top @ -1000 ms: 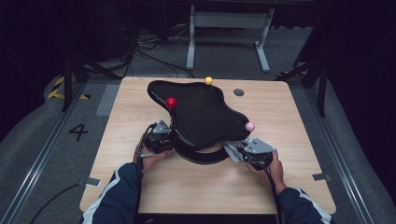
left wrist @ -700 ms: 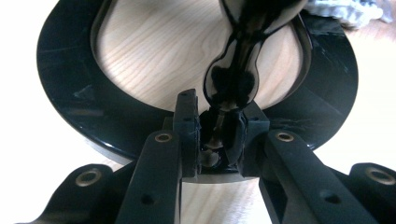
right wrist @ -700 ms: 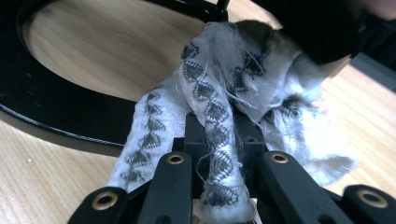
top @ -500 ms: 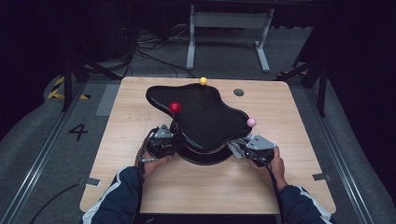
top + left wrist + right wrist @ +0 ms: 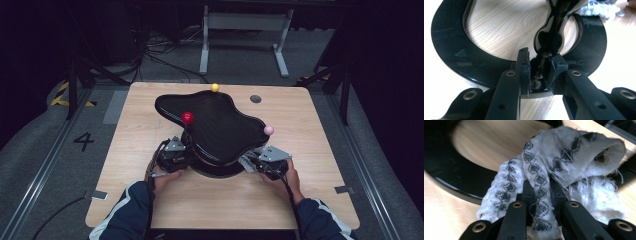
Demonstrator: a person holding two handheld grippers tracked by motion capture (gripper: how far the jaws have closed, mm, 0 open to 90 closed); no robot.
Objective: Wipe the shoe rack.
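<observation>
in the high view a black wavy-edged board [image 5: 215, 125] sits tilted on a black ring base [image 5: 220, 171] near the middle of the counter [image 5: 320, 150]. three small balls mark the board: a red ball [image 5: 187, 117] on its left part, a yellow ball [image 5: 215, 87] at its far edge, and a pink ball [image 5: 269, 130] at its right edge. the left tool [image 5: 179, 152] is tucked in at the near left of the board and the right tool [image 5: 255, 162] at the near right, a hand behind each. one on each side looks meant to keep the board from tipping while the work goes on underneath.

in the left gripper view the left tool's jaws are closed on a glossy black post [image 5: 544, 67] that rises from the ring base [image 5: 451, 55] toward the board above. gripping the post probably steadies the whole stand so it cannot slide on the counter.

in the right gripper view the right tool's jaws are clamped on a white cloth with a black pattern [image 5: 541, 195], bunched and folded over just beside the ring base [image 5: 449, 182]. holding the cloth by a pinch of its middle leaves a loose wad free, which suits wiping the base or the board's underside; that is my reading of the work.
</observation>
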